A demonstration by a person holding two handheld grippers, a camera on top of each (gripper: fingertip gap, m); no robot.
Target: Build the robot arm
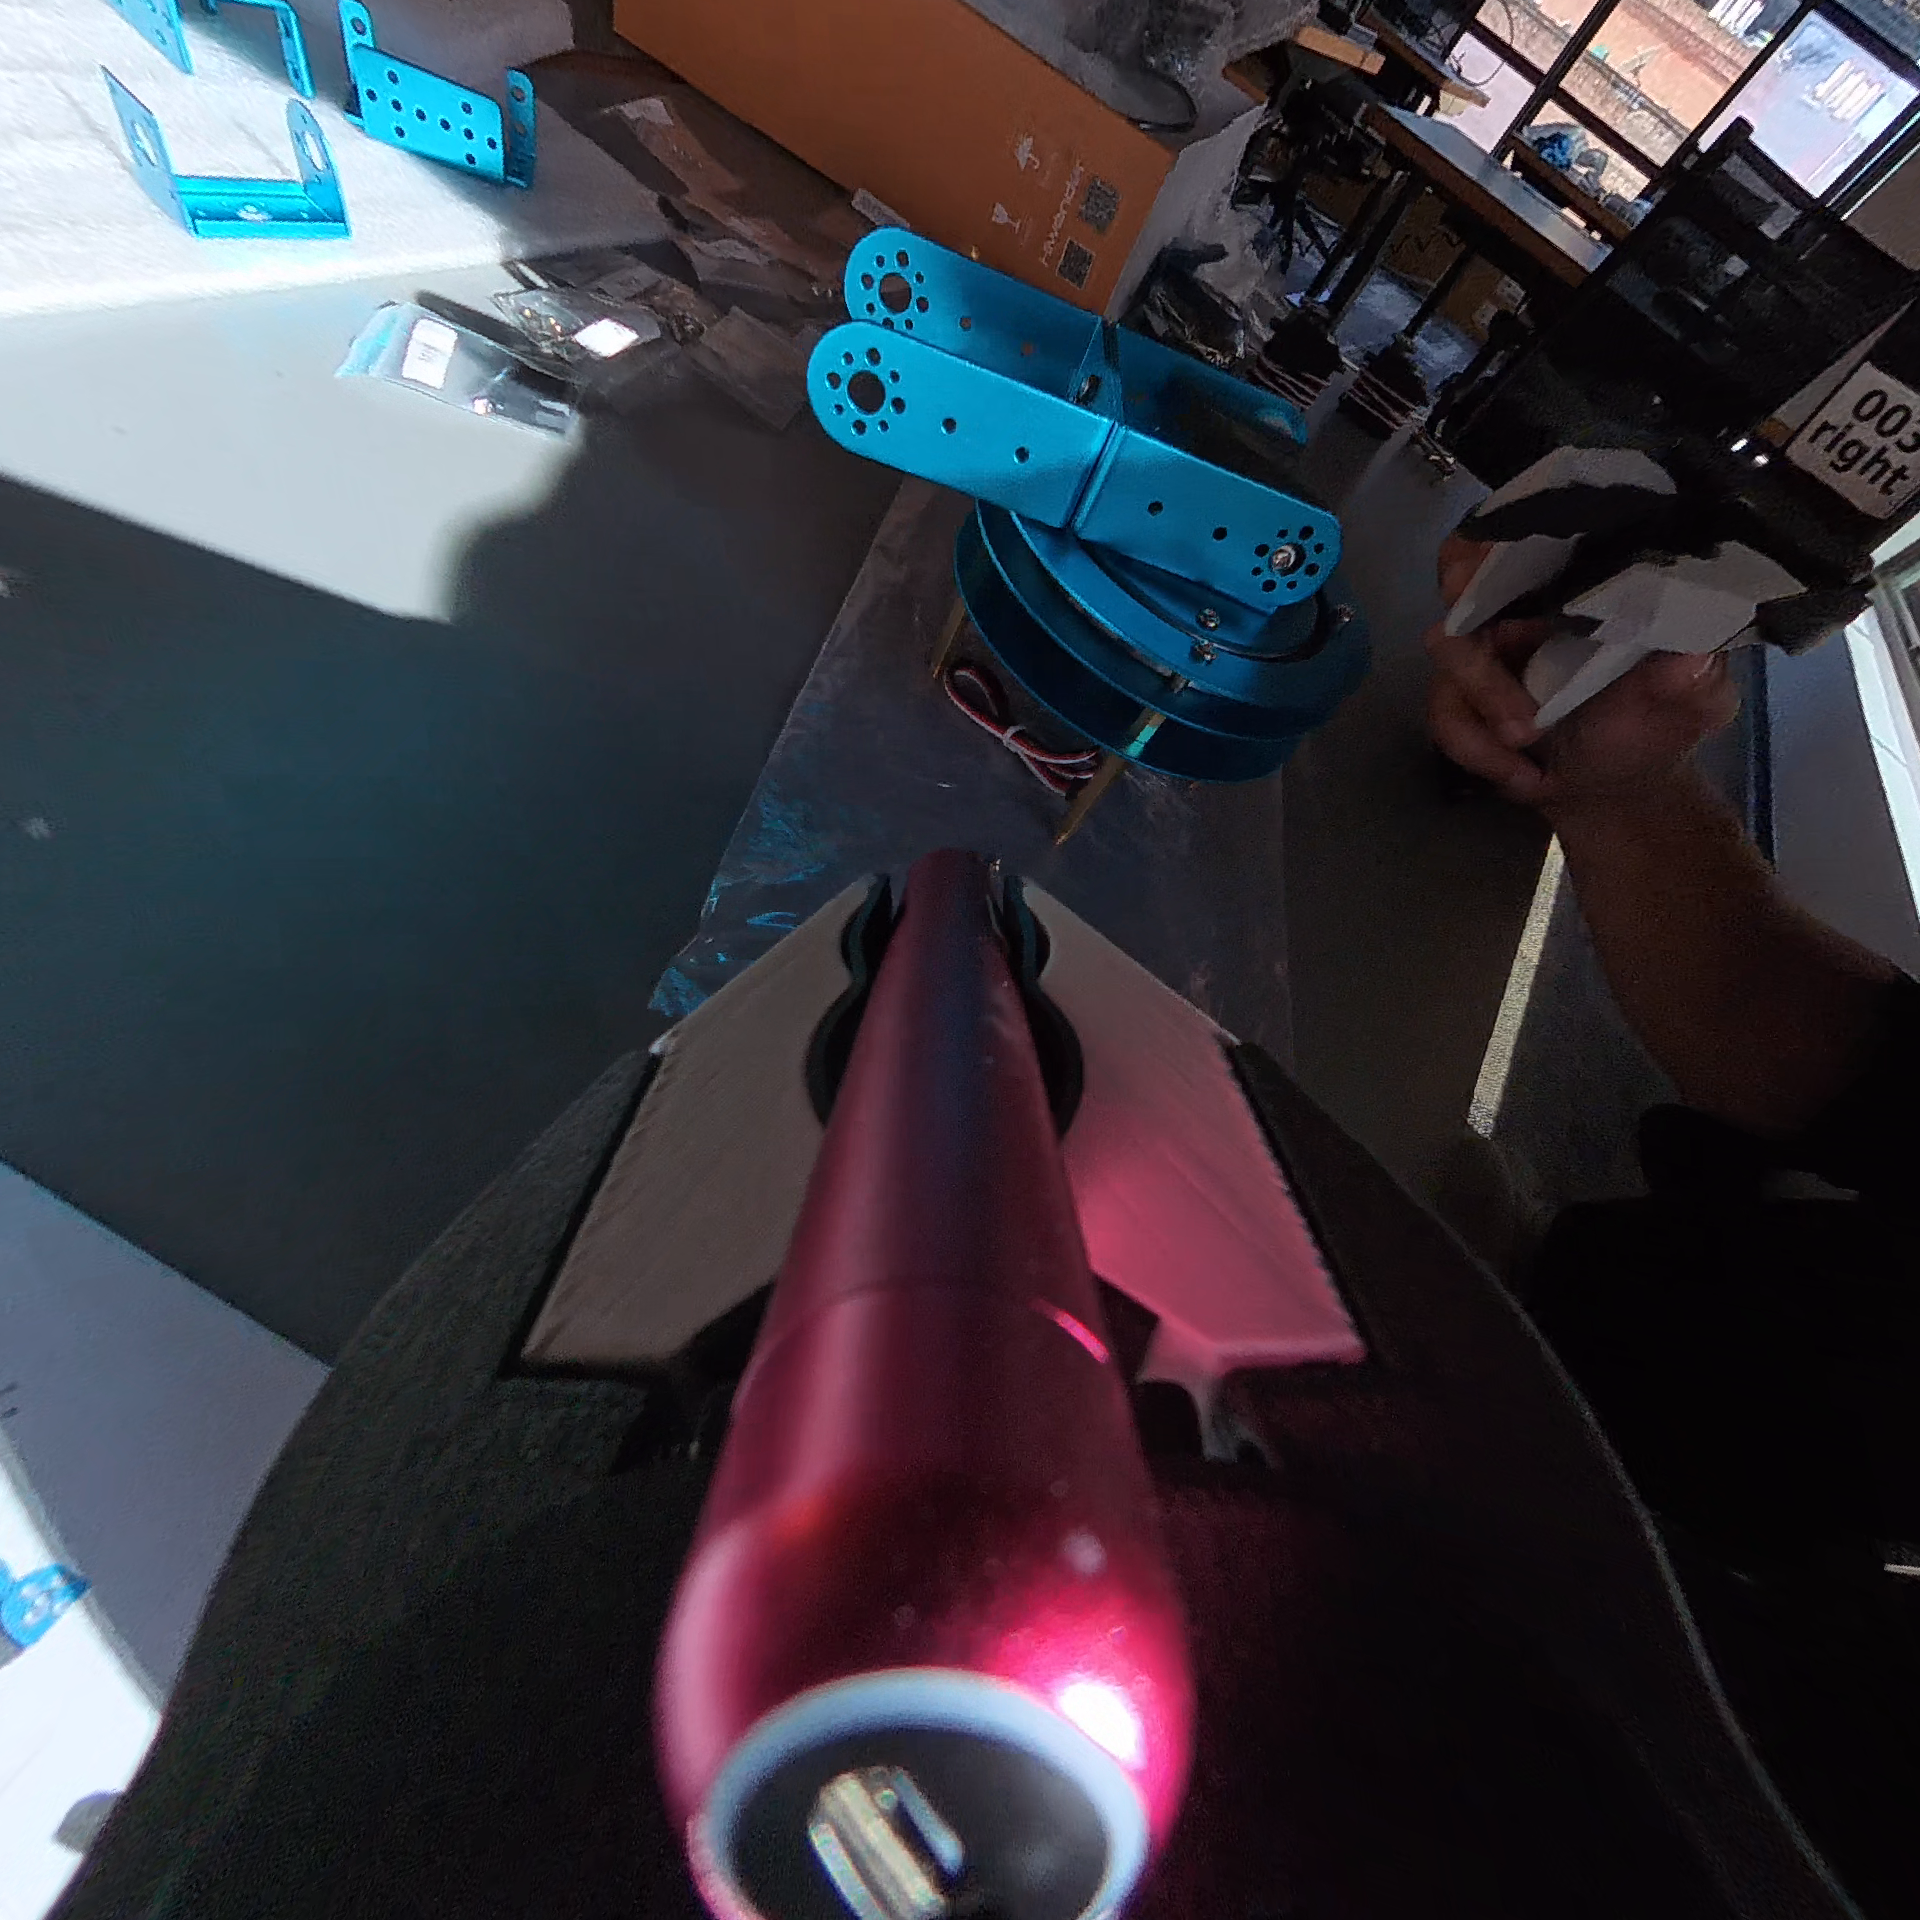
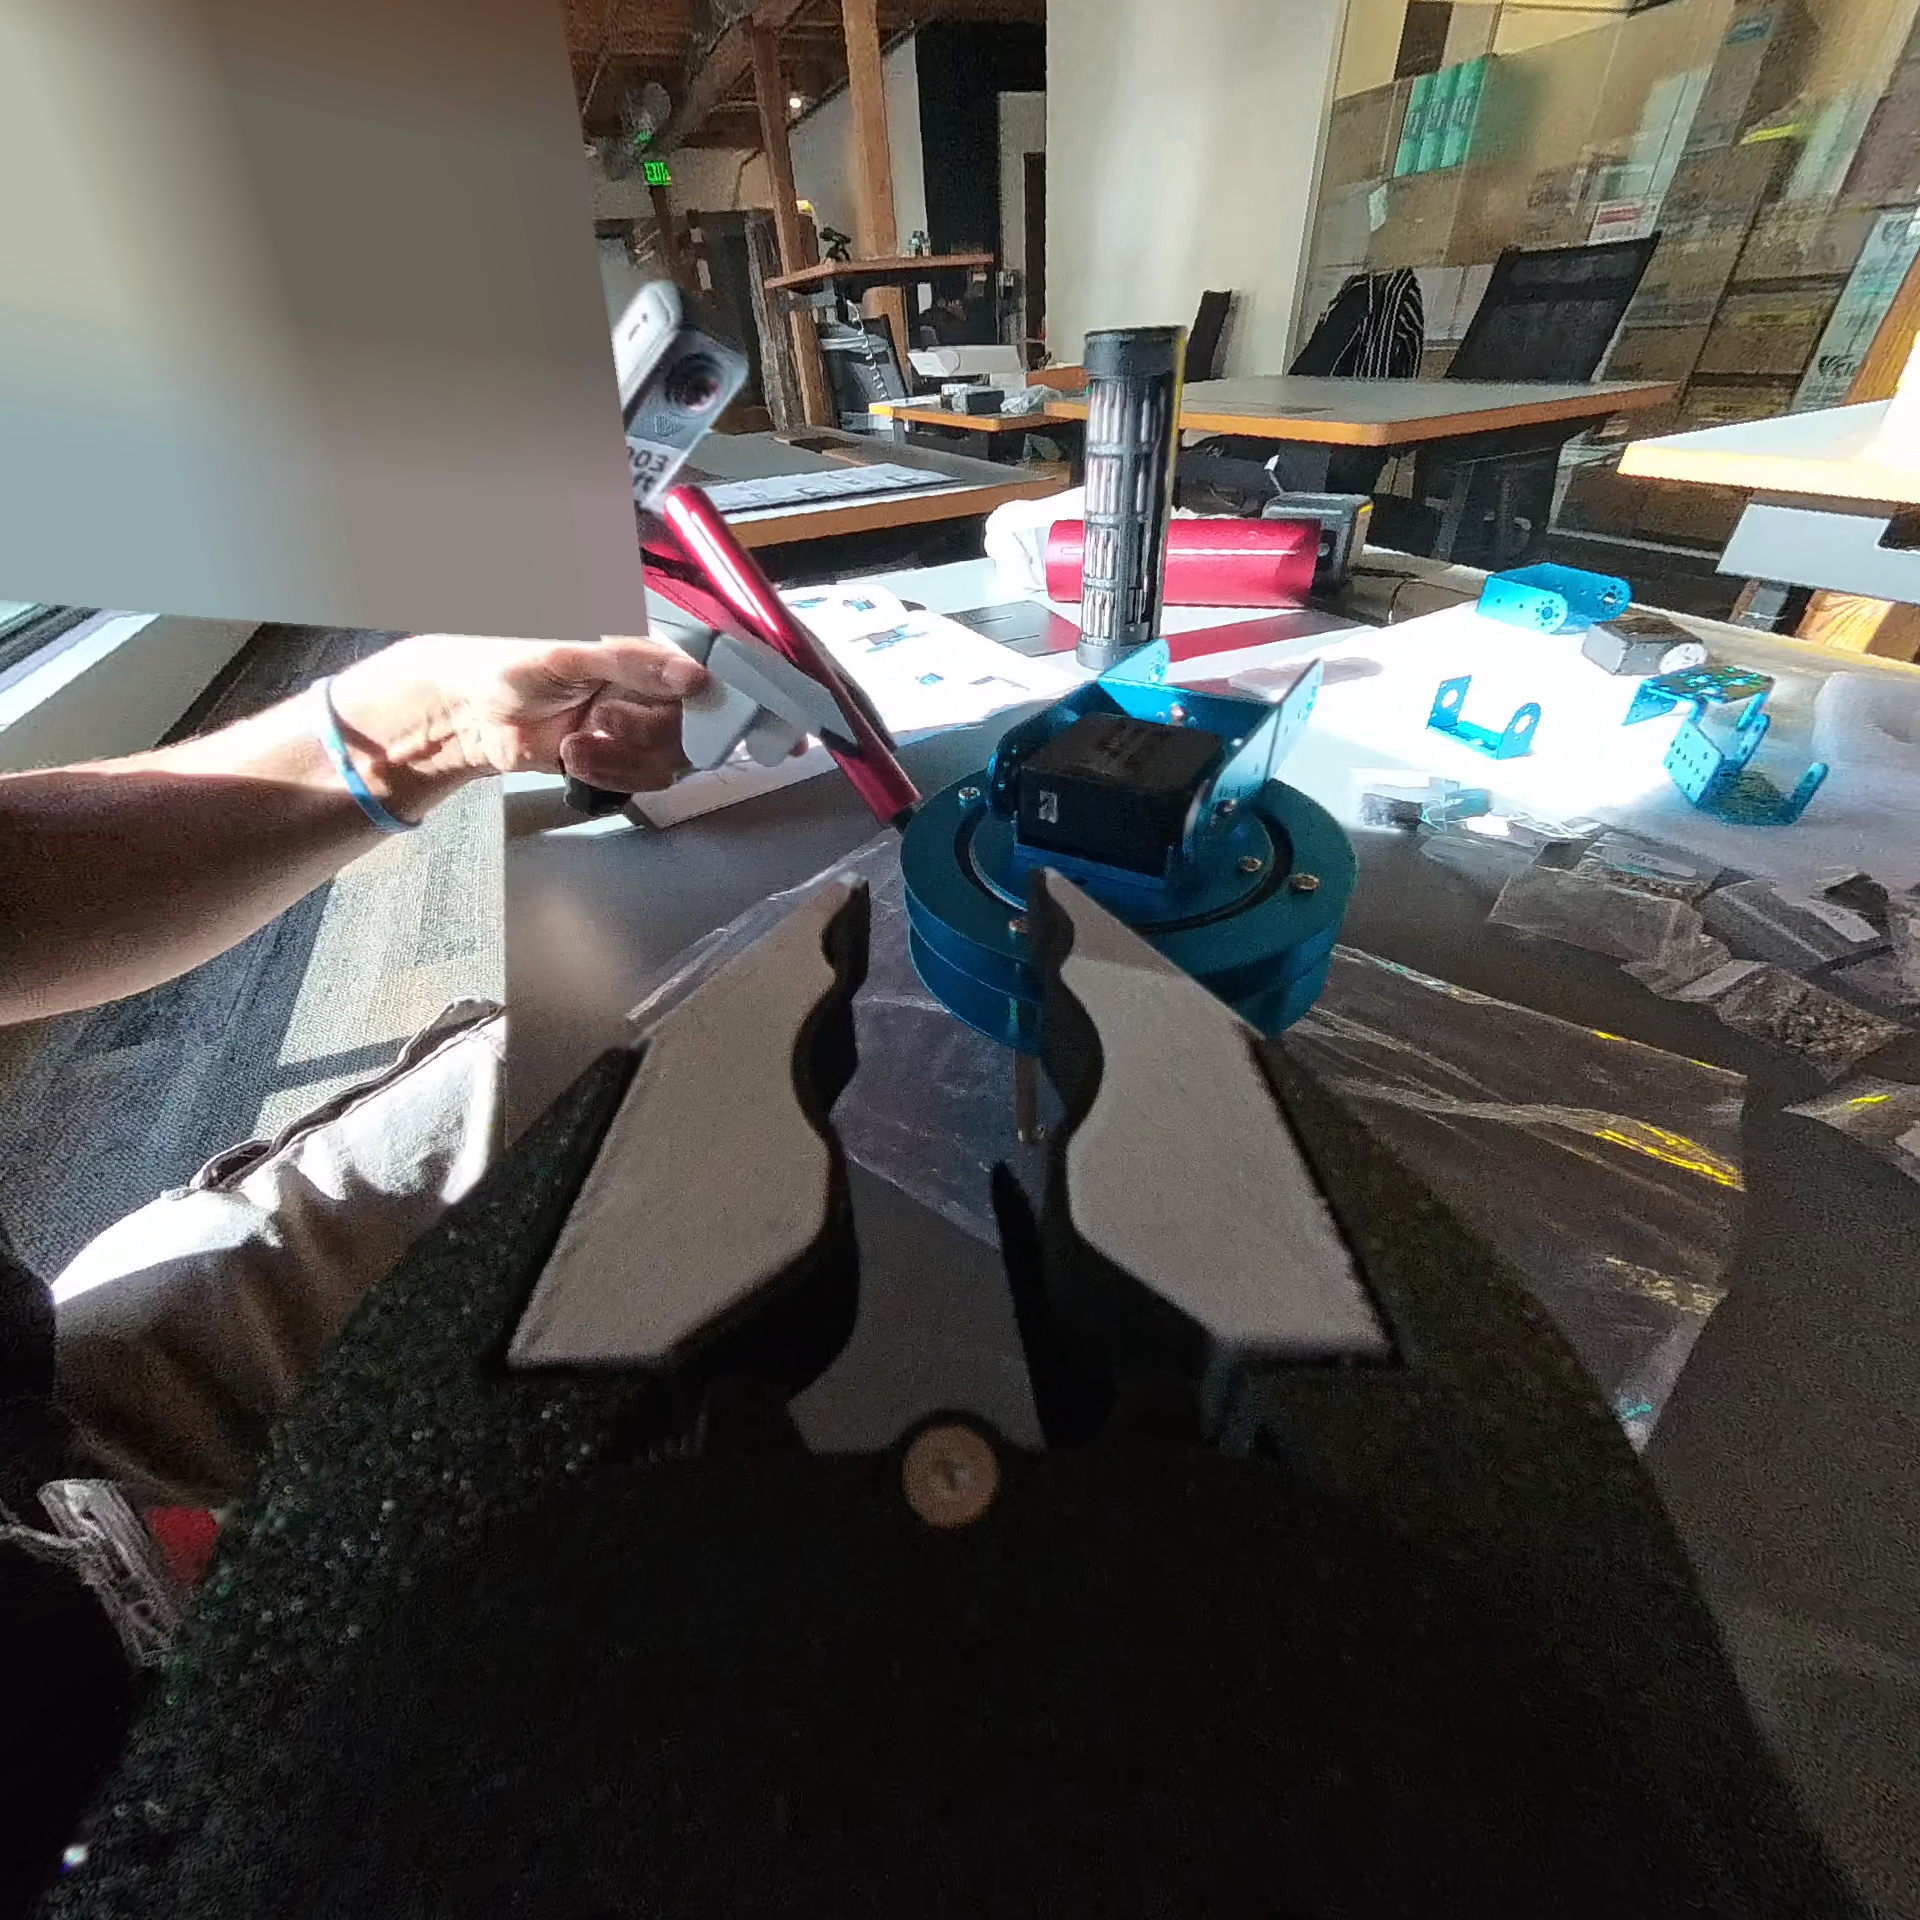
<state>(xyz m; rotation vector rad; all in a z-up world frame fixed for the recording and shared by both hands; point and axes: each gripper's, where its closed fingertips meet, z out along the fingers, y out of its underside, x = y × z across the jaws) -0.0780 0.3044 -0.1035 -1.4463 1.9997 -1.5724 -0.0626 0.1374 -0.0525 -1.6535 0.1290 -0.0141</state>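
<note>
My left gripper (image 1: 945, 883) is shut on a red metal screwdriver (image 1: 935, 1195), which runs forward between the fingers. In the right wrist view the screwdriver (image 2: 779, 644) slants down, with its tip at the left rim of a blue round base (image 2: 1288, 914). I cannot tell whether it touches. The base (image 1: 1143, 644) carries blue bracket arms (image 1: 966, 416) and a black servo (image 2: 1112, 790), and stands on a clear plastic sheet (image 2: 1507, 1091). My right gripper (image 2: 945, 894) is open and empty, just in front of the base. It also shows in the left wrist view (image 1: 1507, 665), held by a hand.
Loose blue U-brackets (image 1: 239, 177) (image 2: 1481, 717) lie on the white table. Small parts bags (image 2: 1621, 894) (image 1: 540, 332) lie near the base. An upright bit holder (image 2: 1127, 499) and a red tube (image 2: 1184, 561) stand behind it. A cardboard box (image 1: 914, 125) sits beyond.
</note>
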